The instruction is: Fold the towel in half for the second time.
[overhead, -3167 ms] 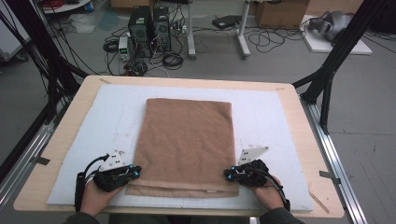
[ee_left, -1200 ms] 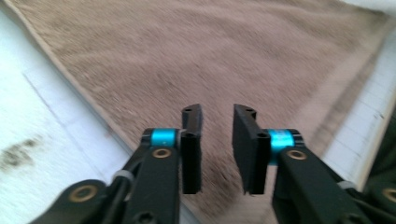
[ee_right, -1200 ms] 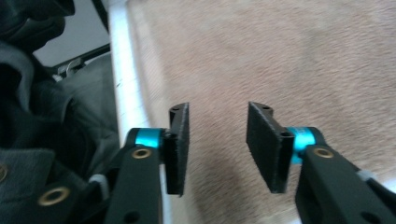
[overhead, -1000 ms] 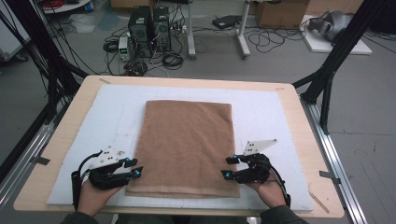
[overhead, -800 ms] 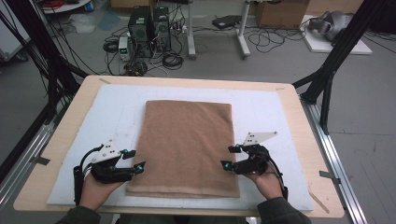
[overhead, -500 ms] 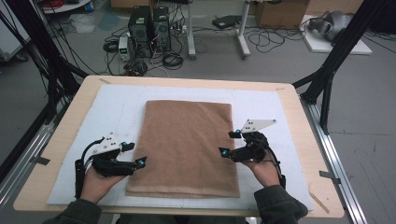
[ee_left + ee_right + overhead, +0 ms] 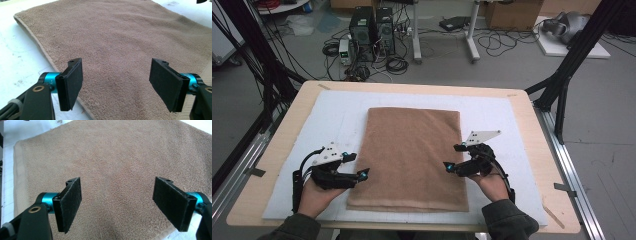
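Observation:
A brown folded towel (image 7: pixel 412 155) lies flat on the white mat (image 7: pixel 512 120). My left gripper (image 7: pixel 358 165) hovers at the towel's near left edge, open; its jaws have just been opening and nothing is between them. In the left gripper view the gripper (image 7: pixel 120 85) stands wide over the towel (image 7: pixel 120 37), whose hem runs past the left pad. My right gripper (image 7: pixel 452 156) is over the towel's right edge, also open after just opening, with nothing held. In the right gripper view the gripper (image 7: pixel 120 205) spans bare towel (image 7: pixel 120 152).
The mat covers a wooden table (image 7: pixel 302 100) with metal rails along both sides. Black frame posts (image 7: pixel 562 85) rise at the right and left corners. Computer towers (image 7: pixel 372 25) and cables lie on the floor beyond the far edge.
Both grippers left the towel's near corners, opened, and moved a little farther up along its side edges. The towel lies still and flat.

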Available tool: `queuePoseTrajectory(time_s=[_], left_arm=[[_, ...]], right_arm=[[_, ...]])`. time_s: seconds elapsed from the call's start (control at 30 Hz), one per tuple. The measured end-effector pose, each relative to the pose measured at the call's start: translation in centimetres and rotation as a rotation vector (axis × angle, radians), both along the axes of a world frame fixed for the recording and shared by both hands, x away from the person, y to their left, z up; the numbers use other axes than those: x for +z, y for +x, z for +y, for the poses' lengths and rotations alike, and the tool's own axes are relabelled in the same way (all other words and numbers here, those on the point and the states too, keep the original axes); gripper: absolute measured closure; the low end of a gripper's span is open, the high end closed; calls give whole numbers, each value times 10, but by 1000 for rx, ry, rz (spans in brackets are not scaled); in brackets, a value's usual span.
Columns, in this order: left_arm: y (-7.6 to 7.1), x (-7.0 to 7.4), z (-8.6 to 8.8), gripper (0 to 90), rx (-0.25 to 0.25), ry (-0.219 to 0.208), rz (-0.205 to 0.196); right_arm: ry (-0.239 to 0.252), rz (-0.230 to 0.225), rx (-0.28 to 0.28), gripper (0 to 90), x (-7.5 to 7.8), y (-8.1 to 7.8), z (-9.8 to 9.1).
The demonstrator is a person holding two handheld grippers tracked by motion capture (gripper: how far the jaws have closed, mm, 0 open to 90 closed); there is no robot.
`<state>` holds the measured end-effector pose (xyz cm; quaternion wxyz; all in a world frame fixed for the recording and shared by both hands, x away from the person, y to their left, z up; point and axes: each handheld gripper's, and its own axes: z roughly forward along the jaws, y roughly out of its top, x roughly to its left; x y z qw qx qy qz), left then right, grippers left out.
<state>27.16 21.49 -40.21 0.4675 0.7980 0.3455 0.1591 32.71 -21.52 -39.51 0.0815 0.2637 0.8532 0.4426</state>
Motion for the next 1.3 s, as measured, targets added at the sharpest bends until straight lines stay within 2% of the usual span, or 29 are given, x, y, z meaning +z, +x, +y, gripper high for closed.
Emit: queuePoseTrajectory(time_s=[0.13,0.27,0.3,0.33,0.4,0.47,0.57,0.67,0.73,0.8,0.87,1.0,1.1,1.17,1.3], left_arm=[[7,-1,3,279,21,8,-4],[28,2,9,284,69,29,10],[34,5,10,287,78,20,10],[40,9,11,293,80,15,6],[52,17,9,300,96,45,-15],[66,24,8,301,110,60,-25],[85,29,8,303,134,32,-8],[104,21,11,349,179,9,1],[113,12,13,344,195,0,23],[120,4,14,351,209,11,36],[124,-2,11,358,232,33,38],[132,-14,7,374,252,30,73],[137,-21,5,394,270,29,96],[140,-26,4,394,289,61,103],[144,-33,3,377,300,83,126]], right_arm=[[-10,-10,4,225,1,2,1],[-39,-16,-7,228,5,13,0],[-43,-16,-12,228,7,17,-1],[-46,-10,-13,229,9,22,-1],[-65,-18,-21,231,16,34,-2],[-33,-12,-32,232,23,49,-4],[-39,-7,-60,235,34,73,-6],[-56,-2,-102,235,36,92,-11],[-49,0,-141,237,30,101,-17],[-87,10,-175,248,21,108,-20],[-105,22,-202,256,10,112,-22],[-115,32,-265,304,-13,116,-25],[-138,54,-280,314,-25,118,-24],[-150,57,-287,326,-30,119,-21],[-189,47,-294,356,-35,121,-15]])
